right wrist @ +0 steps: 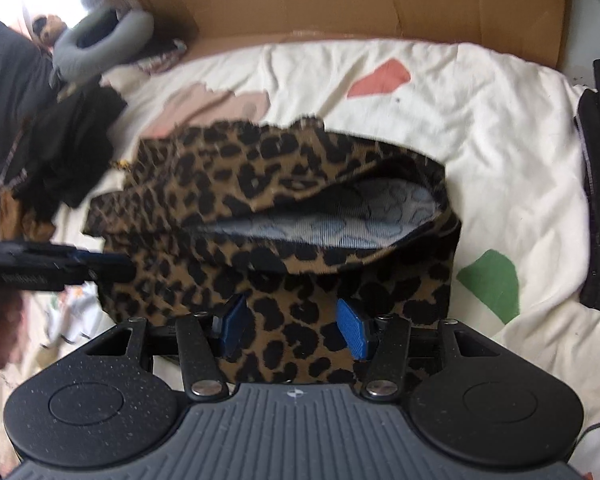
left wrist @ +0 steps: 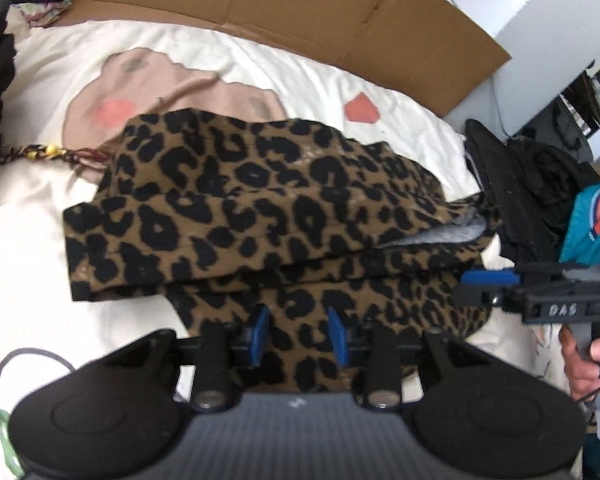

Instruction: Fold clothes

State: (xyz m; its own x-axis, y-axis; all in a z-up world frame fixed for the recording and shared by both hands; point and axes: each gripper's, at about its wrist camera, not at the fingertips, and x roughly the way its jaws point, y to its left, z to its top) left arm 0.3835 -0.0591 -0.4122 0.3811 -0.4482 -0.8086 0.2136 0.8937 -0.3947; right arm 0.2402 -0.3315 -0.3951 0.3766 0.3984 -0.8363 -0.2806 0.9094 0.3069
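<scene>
L gripper (left wrist: 299,336): bottom centre of left wrist view, blue pads (left wrist: 260,330) spread apart, nothing between them, leopard cloth just under/behind the tips. Seen side-on in right wrist view at left edge (right wrist: 112,262), blurred, tip at the garment's left side; contact can't tell.
R gripper (right wrist: 294,330): bottom centre of right wrist view, blue pads (right wrist: 352,328) spread wide, not pinching anything, over lower part of the cloth. In left wrist view it enters from right edge (left wrist: 486,278), tip at the garment's right edge; jaw gap can't tell from that angle.
R hand (left wrist: 584,364): lower right of left wrist view, fingers wrapped round the gripper handle.
Leopard garment (left wrist: 260,208): centre of both views, lying on bed, folded into a stacked bundle, upper layer over lower one. Right side gapes, pale grey inside showing (right wrist: 340,212).
Bedsheet (left wrist: 40,240): cream w/ pink, red, green shapes, under the garment.
Cardboard (left wrist: 300,4): flattened box, top of frame, behind the bed.
Dark clothes (left wrist: 540,184): pile at right-middle of left wrist view, apart from the leopard piece.
Grey neck pillow (right wrist: 100,36): upper left of right wrist view.
</scene>
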